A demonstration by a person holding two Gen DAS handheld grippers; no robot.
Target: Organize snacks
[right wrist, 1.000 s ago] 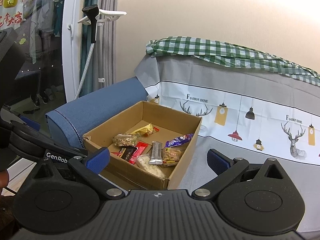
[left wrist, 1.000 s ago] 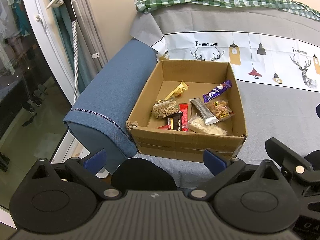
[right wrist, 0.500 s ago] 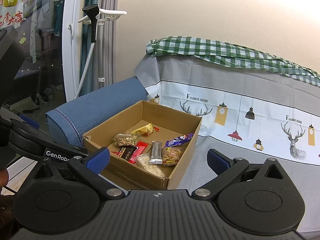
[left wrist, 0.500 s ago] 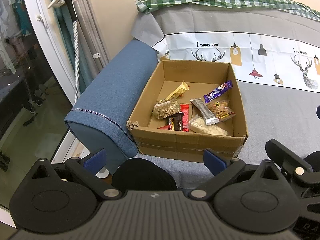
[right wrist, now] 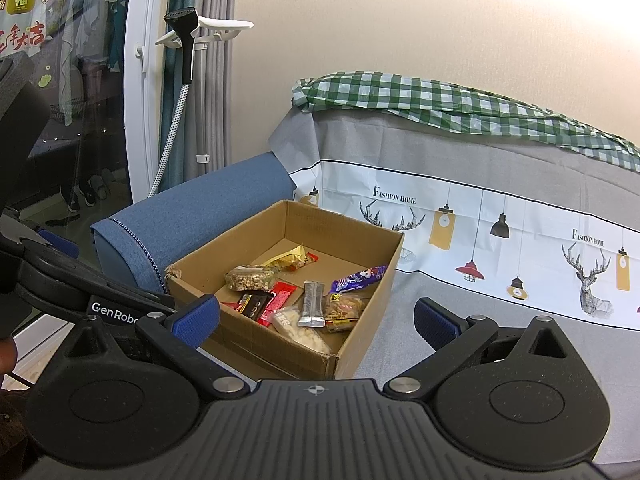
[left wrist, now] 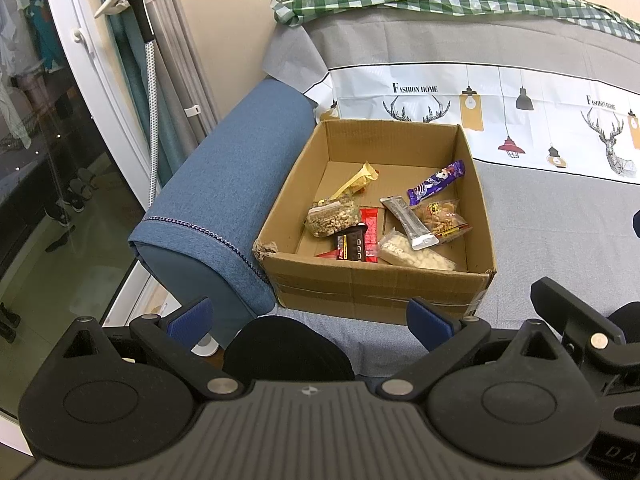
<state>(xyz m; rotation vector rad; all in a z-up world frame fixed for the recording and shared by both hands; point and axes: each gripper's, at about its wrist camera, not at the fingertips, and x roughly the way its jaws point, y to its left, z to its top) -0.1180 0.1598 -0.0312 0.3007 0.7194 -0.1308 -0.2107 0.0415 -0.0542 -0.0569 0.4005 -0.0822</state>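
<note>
An open cardboard box (left wrist: 372,286) (right wrist: 376,232) sits on the grey sofa cover beside a blue armrest. Several snacks lie inside: a bag of nuts (left wrist: 332,218) (right wrist: 250,278), a yellow packet (left wrist: 358,180), a purple bar (left wrist: 436,182) (right wrist: 360,278), a silver bar (left wrist: 408,222) (right wrist: 312,308), a red bar (left wrist: 370,226), a dark bar (left wrist: 352,242), a white-filled bag (left wrist: 414,254) and an orange snack bag (left wrist: 440,218). My left gripper (left wrist: 308,314) hangs open in front of the box. My right gripper (right wrist: 316,316) is open too, near the box's front right corner. Both hold nothing.
The blue armrest (left wrist: 228,200) borders the box on the left. A printed grey cover (left wrist: 560,216) spreads to the right, with a green checked cloth (right wrist: 440,100) on the sofa back. A garment steamer (right wrist: 182,44) and a glass door (left wrist: 32,120) stand at the left.
Both views have barely shifted; the left gripper has edged slightly, and the box and snacks lie as before.
</note>
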